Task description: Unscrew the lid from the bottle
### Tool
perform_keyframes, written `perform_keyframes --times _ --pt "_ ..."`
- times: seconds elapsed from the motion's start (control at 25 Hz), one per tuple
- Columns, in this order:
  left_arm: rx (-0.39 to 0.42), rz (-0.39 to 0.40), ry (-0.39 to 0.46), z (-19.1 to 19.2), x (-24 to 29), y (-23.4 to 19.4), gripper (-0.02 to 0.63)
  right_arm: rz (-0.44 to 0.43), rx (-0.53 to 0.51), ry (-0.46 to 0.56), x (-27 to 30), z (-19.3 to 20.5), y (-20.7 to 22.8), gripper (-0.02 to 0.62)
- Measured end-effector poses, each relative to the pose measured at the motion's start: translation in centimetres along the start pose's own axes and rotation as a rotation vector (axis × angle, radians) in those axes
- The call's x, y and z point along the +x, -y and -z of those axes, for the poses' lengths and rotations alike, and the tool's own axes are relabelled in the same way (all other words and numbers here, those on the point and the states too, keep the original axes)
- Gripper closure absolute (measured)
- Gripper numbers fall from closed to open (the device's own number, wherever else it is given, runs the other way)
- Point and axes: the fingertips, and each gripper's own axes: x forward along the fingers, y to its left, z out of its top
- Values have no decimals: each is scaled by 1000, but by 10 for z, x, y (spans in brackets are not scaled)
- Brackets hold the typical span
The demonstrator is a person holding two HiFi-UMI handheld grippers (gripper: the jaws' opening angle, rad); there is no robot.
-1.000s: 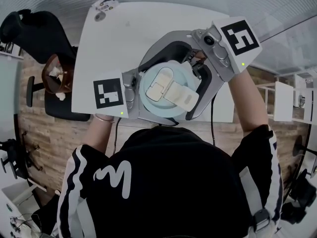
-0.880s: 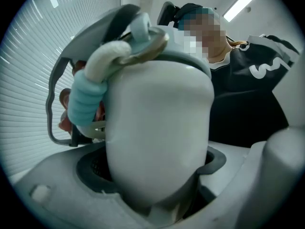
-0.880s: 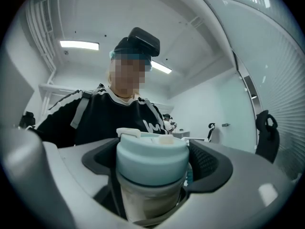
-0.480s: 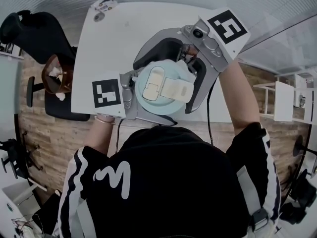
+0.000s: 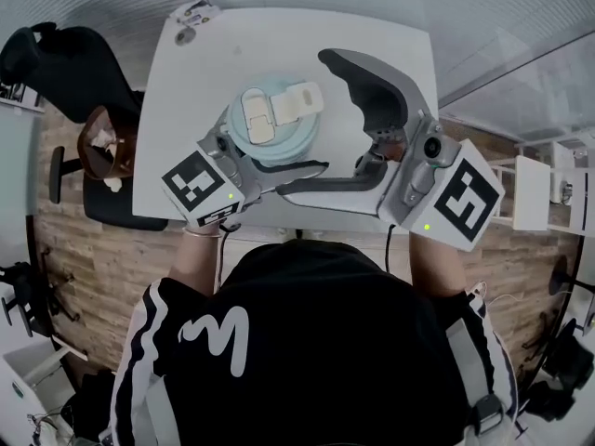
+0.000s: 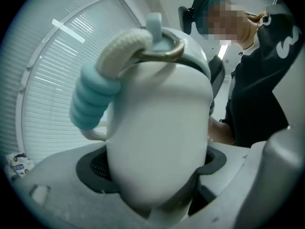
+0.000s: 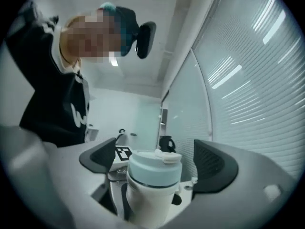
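Left gripper (image 5: 270, 142) is clamped on the bottle's (image 6: 157, 142) white body, holding it over the white table (image 5: 279, 35). Lid (image 5: 272, 119) is on: pale blue, with a cream flip cap on top. A ribbed pale blue carry handle (image 6: 93, 99) hangs off a metal ring at the neck. Right gripper (image 5: 311, 124) has just been opening and is now wide. Lid sits in line between its pads, clear of both.
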Motion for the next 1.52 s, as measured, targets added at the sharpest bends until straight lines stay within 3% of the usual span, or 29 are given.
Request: perform_keyframes --times 0.16,0.36,0.52,0.76,0.92,1.52 --pt "7 -112 -1 2 2 -20 147 208 -60 -102 21 29 10 94" --pt "28 -154 -20 5 9 -26 147 320 -21 -142 24 43 26 127" --pt "16 -107 -38 9 9 -19 147 239 42 -153 22 46 24 133" --pt "-10 88 -62 8 7 8 147 -30 85 -117 18 37 8 137" --pt "-4 138 -65 5 7 22 147 -144 91 -87 13 26 -2 137" --pt "3 127 -61 6 -2 25 147 -127 162 119 9 2 -1 140"
